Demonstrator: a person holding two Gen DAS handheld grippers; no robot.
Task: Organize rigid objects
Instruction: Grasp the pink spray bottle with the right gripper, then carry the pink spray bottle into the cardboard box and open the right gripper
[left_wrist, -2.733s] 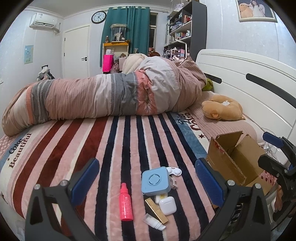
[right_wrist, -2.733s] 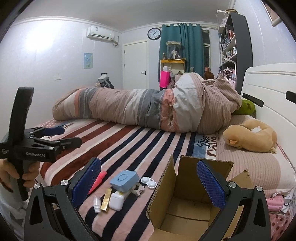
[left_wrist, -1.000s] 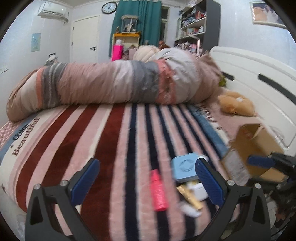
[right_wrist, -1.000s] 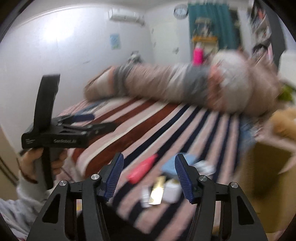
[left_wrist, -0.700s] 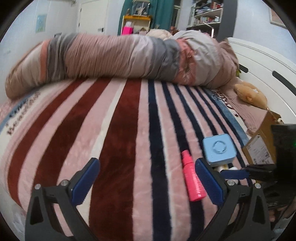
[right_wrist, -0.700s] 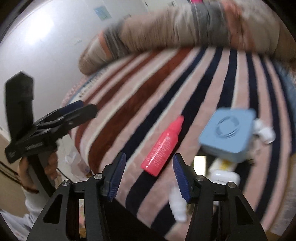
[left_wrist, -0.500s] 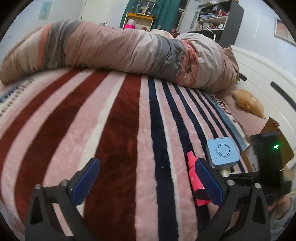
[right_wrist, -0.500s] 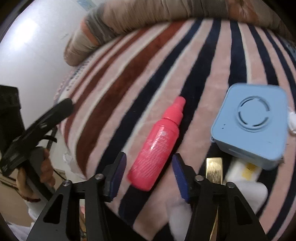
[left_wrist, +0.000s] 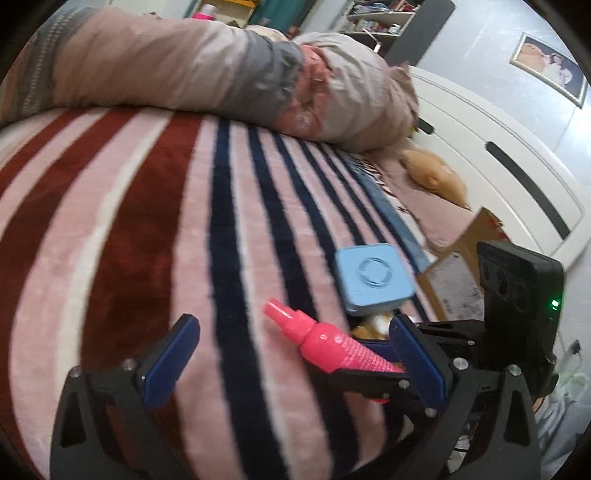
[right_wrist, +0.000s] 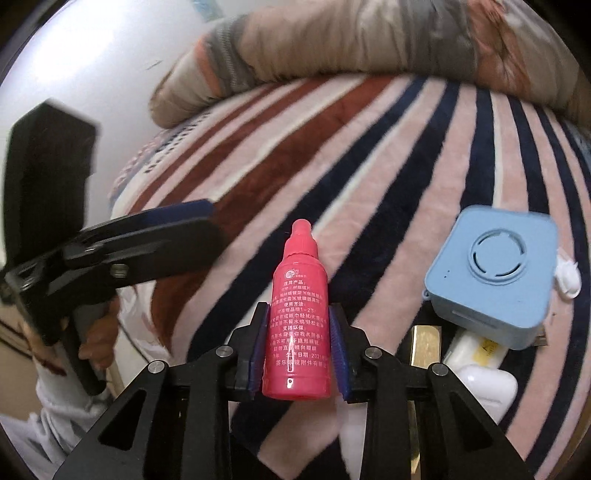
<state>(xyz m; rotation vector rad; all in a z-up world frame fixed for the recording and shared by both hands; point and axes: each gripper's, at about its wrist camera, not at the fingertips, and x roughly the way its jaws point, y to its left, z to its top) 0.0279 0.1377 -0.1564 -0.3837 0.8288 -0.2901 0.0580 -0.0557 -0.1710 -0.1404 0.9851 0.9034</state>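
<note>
A pink spray bottle (right_wrist: 300, 317) lies on the striped blanket, and my right gripper (right_wrist: 297, 345) is shut on its lower body, one pad on each side. The bottle also shows in the left wrist view (left_wrist: 332, 347), with the right gripper's fingers under it. My left gripper (left_wrist: 291, 365) is open and empty, hovering over the blanket to the bottle's left; it shows in the right wrist view (right_wrist: 122, 243). A light blue square box (right_wrist: 493, 277) lies right of the bottle, over a gold tube (right_wrist: 426, 349) and a white earbud case (right_wrist: 487, 384).
A cardboard box (left_wrist: 461, 266) stands at the bed's right, near the white headboard (left_wrist: 517, 184). A rolled duvet (left_wrist: 207, 70) lies across the far side of the bed. A plush toy (left_wrist: 436, 177) rests by the headboard. The striped blanket (left_wrist: 147, 229) spreads to the left.
My right gripper swung from the cardboard box to the pink bottle, came down and closed on it. My left gripper moved left and lower, staying open.
</note>
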